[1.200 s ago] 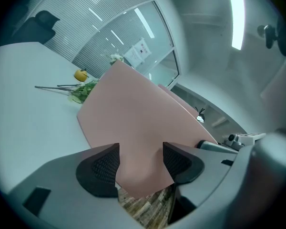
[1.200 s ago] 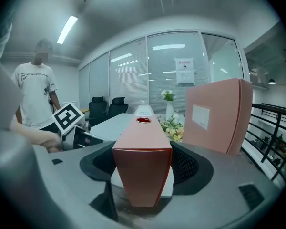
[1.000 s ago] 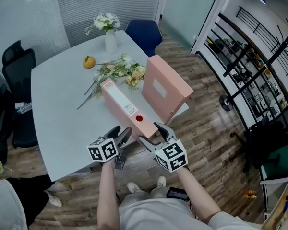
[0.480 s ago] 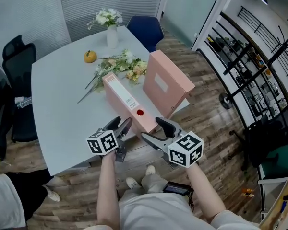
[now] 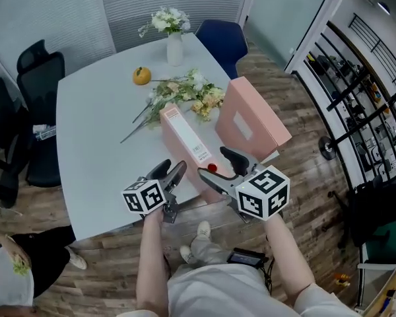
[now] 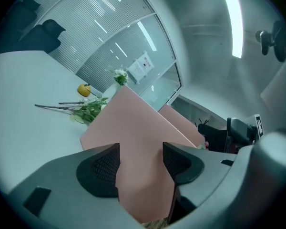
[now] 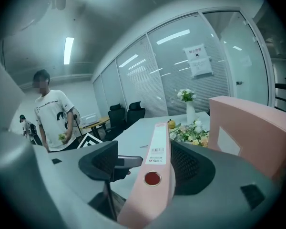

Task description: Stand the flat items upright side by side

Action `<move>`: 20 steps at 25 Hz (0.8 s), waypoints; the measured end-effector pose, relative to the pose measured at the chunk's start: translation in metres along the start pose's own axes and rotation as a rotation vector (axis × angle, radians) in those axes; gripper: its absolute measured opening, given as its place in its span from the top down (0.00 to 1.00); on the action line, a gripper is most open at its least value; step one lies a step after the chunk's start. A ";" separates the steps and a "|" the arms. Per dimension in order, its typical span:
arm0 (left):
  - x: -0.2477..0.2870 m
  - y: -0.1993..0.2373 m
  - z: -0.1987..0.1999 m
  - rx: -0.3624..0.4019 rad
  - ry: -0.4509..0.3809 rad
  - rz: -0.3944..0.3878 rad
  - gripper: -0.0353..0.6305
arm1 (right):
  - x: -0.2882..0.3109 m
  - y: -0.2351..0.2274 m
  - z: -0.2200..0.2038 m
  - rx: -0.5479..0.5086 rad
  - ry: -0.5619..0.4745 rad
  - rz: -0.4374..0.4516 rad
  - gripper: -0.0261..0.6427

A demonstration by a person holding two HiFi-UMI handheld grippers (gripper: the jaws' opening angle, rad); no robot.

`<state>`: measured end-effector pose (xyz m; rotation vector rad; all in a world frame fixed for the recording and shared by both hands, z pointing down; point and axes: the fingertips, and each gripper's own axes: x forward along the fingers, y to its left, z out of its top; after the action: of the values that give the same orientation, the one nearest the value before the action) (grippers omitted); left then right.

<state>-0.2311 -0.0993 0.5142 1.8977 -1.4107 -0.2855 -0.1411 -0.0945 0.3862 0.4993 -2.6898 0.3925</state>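
My left claw (image 6: 140,152) gapes wide on nothing, the nearer pink binder (image 5: 186,136) just ahead, my right claw (image 7: 144,150) stands open astride its spine at the white table (image 5: 92,144) edge, and beyond, slightly apart, the second pink binder (image 5: 252,121) stands upright.

Table (image 5: 92,131) under binders (image 5: 185,137), flowers (image 5: 185,94), vase (image 5: 175,48), orange (image 5: 142,76)

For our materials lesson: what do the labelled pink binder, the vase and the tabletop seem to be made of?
Labelled pink binder: probably card under matte paper or plastic; stiff flat faces, printed spine label.
Vase: likely glazed ceramic or opaque glass; smooth white.
Tabletop: seemingly laminate; plain, pale, even surface.
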 end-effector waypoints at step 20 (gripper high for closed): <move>0.022 0.023 0.021 -0.008 0.074 -0.114 0.54 | 0.130 -0.032 0.019 -0.021 0.293 -0.036 0.44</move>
<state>-0.2521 -0.1306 0.5200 1.9654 -1.2538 -0.2720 -0.2476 -0.1668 0.4286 0.4461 -2.3974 0.3931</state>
